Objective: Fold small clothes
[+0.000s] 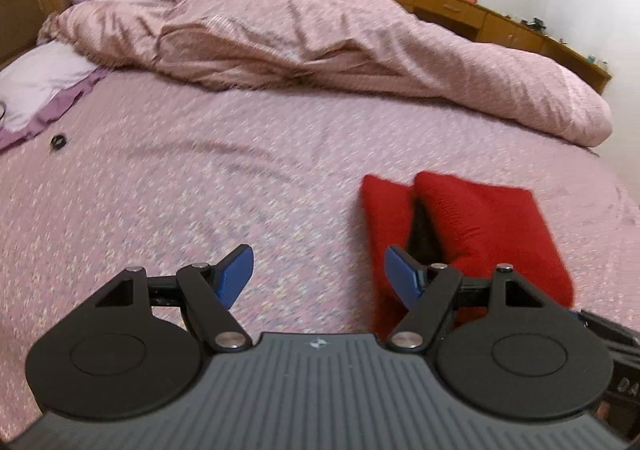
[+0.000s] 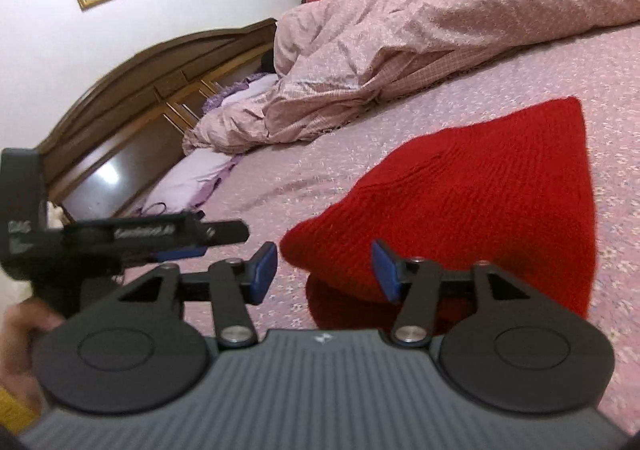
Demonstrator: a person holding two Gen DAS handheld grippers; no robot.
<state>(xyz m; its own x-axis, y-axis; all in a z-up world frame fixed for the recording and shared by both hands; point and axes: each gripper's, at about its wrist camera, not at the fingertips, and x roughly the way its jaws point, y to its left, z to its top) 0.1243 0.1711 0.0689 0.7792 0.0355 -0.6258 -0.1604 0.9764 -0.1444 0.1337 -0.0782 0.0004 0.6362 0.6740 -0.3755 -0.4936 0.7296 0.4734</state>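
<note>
Both grippers hang with blue pads apart, gripping nothing: left gripper point(image 1: 319, 277) wide over the pink bedsheet point(image 1: 200, 177), right gripper point(image 2: 324, 270) just short of the folded red knit garment point(image 2: 480, 189) lying mid-bed.

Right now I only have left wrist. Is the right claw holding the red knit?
Observer: No. The right claw is open. The knit lies on the bed and the pads are not pressing it.
Operator: Knit flat on that side?
Observer: Not quite. Its near edge sits raised, with a darker layer showing under it.
Operator: Where's mine relative to it?
Observer: The left claw is off to the right claw's left, clear of the knit. A hand shows below it.
</note>
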